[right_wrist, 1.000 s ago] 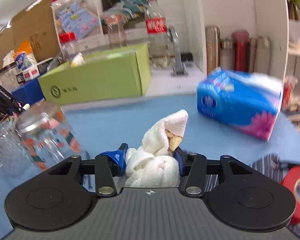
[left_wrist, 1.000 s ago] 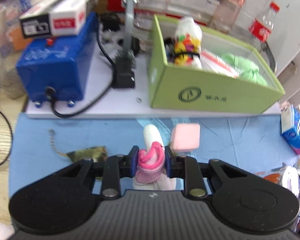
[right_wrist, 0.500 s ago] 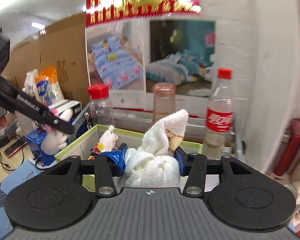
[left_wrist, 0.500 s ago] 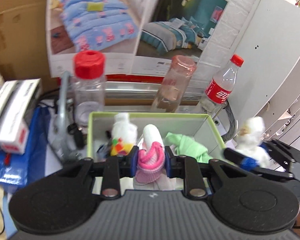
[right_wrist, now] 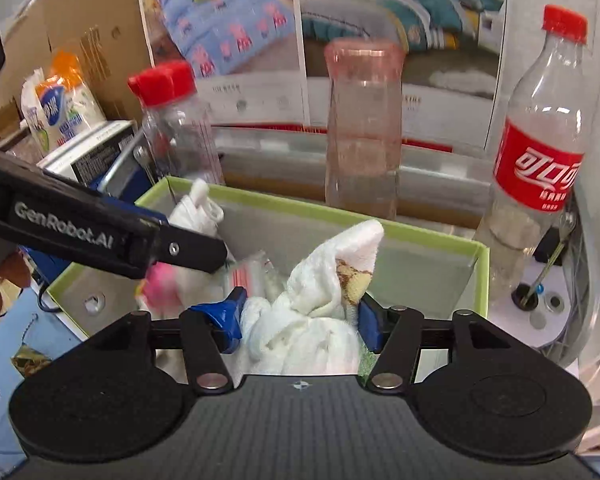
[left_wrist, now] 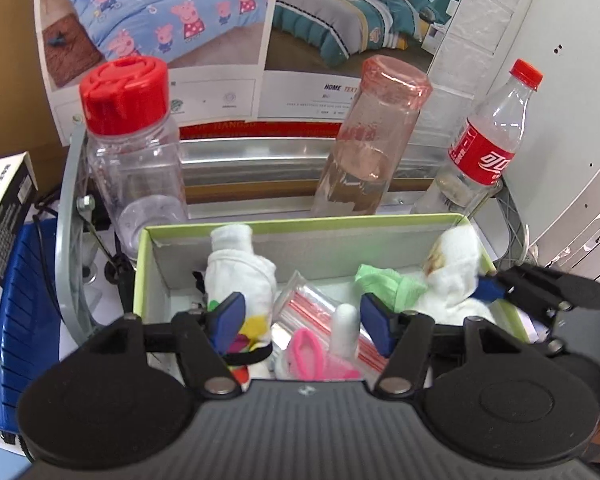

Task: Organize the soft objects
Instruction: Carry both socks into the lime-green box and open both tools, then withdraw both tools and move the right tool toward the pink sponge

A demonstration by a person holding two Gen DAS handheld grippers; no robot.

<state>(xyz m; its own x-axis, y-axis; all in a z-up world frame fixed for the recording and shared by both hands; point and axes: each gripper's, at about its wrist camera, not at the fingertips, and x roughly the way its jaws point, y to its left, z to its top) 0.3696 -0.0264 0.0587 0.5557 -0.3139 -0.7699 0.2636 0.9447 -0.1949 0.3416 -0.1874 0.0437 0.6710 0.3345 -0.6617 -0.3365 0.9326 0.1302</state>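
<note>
Both hand-held grippers are seen over the green box (left_wrist: 148,264), taken here as the landmark.

Left hand-held gripper (left_wrist: 302,318): jaws are opening, blue pads well apart. The pink-and-white sock (left_wrist: 320,354) is seen below and between the pads, touched by neither, lying inside the box near its front wall.

Right hand-held gripper (right_wrist: 300,318): jaws are opening. The white towel (right_wrist: 320,304) with a brown patch is bunched between the pads inside the box at its right end; whether the pads press on it cannot be told from the wrist view. In the left wrist view the same towel (left_wrist: 456,268) is seen against the box's right rear corner, with the right gripper's blue tip at its side.

Also inside the box: a white sock bundle with coloured dots (left_wrist: 240,276) toward the left, a clear zip bag with red stripes (left_wrist: 316,308) in the middle, a green cloth (left_wrist: 388,282) right of middle.

Behind the box, three are noted standing: a red-capped clear jar (left_wrist: 136,156) at left, a pink tumbler (left_wrist: 364,148) at centre, a red-label bottle (left_wrist: 484,148) at right. A blue case (left_wrist: 24,300) lies left of the box.
</note>
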